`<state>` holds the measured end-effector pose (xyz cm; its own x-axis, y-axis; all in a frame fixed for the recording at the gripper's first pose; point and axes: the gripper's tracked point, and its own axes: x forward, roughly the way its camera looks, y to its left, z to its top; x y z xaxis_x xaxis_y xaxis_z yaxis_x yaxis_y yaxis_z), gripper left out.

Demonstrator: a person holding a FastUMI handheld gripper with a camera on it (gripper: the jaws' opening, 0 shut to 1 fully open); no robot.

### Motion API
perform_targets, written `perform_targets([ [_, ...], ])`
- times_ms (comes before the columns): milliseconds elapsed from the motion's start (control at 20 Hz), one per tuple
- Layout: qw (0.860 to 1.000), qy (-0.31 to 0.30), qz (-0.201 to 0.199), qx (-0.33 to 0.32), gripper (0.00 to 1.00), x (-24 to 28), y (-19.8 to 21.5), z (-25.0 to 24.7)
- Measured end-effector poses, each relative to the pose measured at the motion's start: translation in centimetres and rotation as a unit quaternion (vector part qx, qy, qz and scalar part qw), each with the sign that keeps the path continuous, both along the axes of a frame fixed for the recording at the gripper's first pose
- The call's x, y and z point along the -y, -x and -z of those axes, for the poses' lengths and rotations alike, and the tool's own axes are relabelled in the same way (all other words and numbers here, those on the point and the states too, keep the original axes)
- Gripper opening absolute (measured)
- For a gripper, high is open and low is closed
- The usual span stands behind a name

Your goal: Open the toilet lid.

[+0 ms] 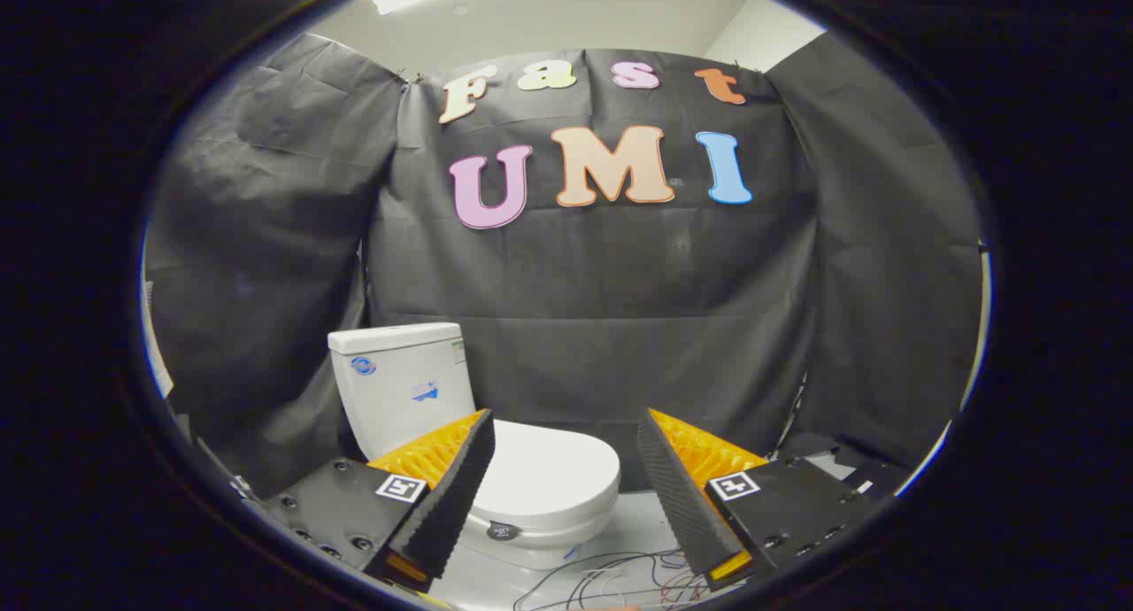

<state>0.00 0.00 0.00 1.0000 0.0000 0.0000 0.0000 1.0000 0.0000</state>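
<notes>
A white toilet stands ahead of me, its tank [403, 385] to the left against the black cloth wall. Its lid [549, 474] lies flat down on the bowl, and the rounded front end points right. My gripper [566, 429] is open, with the fingers spread wide and nothing between them. The left finger [451, 496] overlaps the rear left part of the lid in the view, while the right finger [677, 496] stands to the right of the bowl's front. The gripper hangs short of the toilet, apart from it.
Loose wires [611, 580] lie on the pale floor just in front of the bowl, between my fingers. Black cloth walls close the booth behind and on both sides. Some dark gear [841, 465] sits low at the right, beyond the right finger.
</notes>
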Motion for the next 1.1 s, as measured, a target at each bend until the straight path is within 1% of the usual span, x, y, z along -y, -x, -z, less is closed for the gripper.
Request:
perform_targets([
  [550,1.000,0.002,0.001,0.001,1.00,0.1,-0.5,0.1],
  [800,1.000,0.004,-0.002,-0.016,1.00,0.2,-0.6,1.3],
  [850,1.000,0.004,-0.003,-0.018,1.00,0.1,-0.8,1.2],
  [950,1.000,0.004,-0.004,-0.026,1.00,-0.2,-3.2,0.7],
  [1100,1.000,0.004,-0.006,-0.029,1.00,-0.2,-3.7,0.9],
])
